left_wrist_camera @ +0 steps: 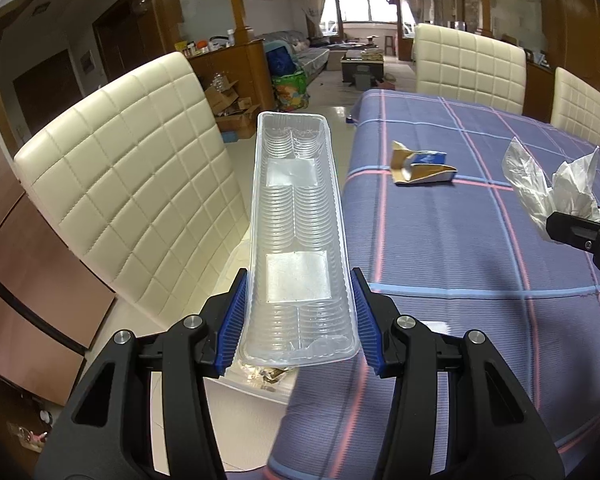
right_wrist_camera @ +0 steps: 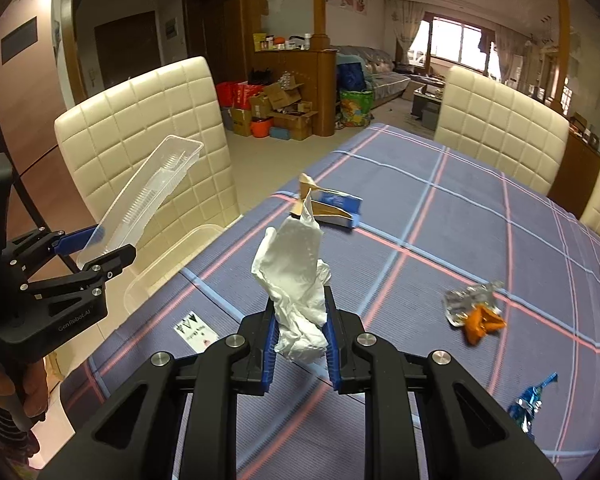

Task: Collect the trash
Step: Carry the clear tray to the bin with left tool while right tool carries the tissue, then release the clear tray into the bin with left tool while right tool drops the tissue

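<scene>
Left gripper (left_wrist_camera: pixel 298 312): clamped across the near end of a clear plastic tray (left_wrist_camera: pixel 296 232), held in the air off the table's edge, above a clear bin (right_wrist_camera: pixel 168 256) only partly visible behind it.

Right gripper (right_wrist_camera: pixel 300 340): closed on a crumpled white tissue (right_wrist_camera: pixel 296 276), raised above the checked tablecloth (right_wrist_camera: pixel 440 240).

Left on the cloth: torn blue-and-tan carton (right_wrist_camera: pixel 332 206), part-hidden by the tissue; silver-and-orange wrapper (right_wrist_camera: pixel 474 308); blue wrapper (right_wrist_camera: pixel 530 406), contents unclear.

Cream chair (left_wrist_camera: pixel 132 184) stood beside the table.
</scene>
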Motion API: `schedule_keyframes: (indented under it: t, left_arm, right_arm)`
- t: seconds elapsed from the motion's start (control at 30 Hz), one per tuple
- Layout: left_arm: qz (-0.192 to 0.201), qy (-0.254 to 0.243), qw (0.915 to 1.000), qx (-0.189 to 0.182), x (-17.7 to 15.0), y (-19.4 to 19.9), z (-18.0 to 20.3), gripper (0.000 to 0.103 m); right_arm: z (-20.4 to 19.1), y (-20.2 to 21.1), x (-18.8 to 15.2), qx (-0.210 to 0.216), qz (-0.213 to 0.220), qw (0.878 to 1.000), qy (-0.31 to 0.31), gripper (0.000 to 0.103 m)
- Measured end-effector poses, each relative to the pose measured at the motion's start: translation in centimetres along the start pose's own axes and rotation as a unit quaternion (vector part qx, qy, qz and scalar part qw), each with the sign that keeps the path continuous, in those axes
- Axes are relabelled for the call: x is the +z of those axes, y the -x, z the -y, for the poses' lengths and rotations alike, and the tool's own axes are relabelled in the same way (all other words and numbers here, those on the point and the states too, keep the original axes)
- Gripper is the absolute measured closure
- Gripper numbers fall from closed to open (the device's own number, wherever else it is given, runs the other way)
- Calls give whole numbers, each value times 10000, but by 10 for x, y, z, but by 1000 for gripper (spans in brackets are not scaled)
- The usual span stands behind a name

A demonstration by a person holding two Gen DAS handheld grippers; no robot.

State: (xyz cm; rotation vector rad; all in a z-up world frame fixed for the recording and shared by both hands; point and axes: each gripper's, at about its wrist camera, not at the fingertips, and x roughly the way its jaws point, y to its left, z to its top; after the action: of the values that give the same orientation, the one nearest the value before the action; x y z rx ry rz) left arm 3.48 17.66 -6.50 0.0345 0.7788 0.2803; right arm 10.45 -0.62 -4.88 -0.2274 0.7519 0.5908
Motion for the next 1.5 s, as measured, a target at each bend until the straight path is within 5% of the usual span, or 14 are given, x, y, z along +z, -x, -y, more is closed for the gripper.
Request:
schedule_keyframes:
  t: [0.67,1.17,1.23,1.37,1.5]
  left_arm:
    - [-74,337,9991,233,-4,-19,-53,51]
    - [-152,448,9984,296,-3,-38,-74,48]
    - [-167,477,9982,322,-3,-41,-75,45]
    - [-154,551,9976,378,-3,-43,-77,12]
    - [-146,538,9974,456,-4,-45,-78,9]
  right_arm:
    - [-66,-41,34,254,-99,9975,646,83]
    - [-76,-66,41,360,-237,9963,738,83]
    - [-76,-69,41,357,-264,9964,728,83]
    - [-76,-72,41,346,-301,9964,720,83]
    - [-78,-77,42,377,-354,9960,728,83]
